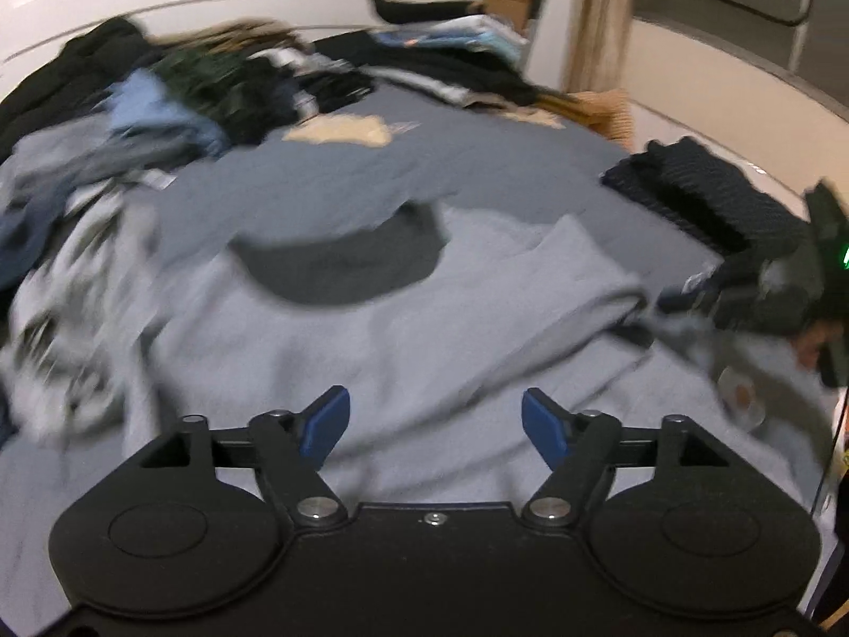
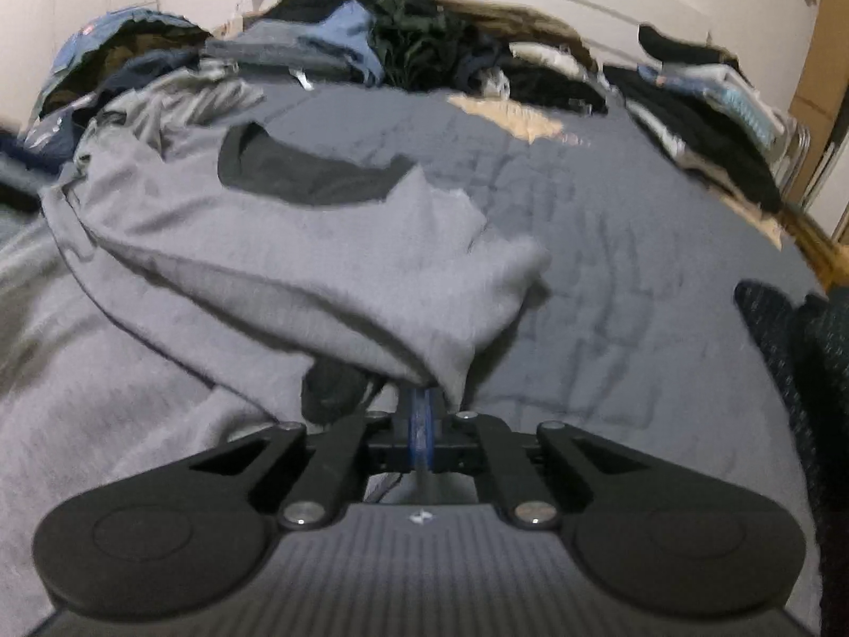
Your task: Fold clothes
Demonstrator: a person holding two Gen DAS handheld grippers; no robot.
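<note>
Grey shirt (image 1: pixel 403 329), dark collar (image 1: pixel 339 265): spread on the bed (image 1: pixel 371 170), long axis near to far, collar at the far end. Right claw (image 2: pixel 422 414): clenched on the shirt's right edge, fabric lifted over it. Left claw (image 1: pixel 435 427): released, above the near hem. Unfolded clothes pile (image 1: pixel 201 85): far left.
</note>
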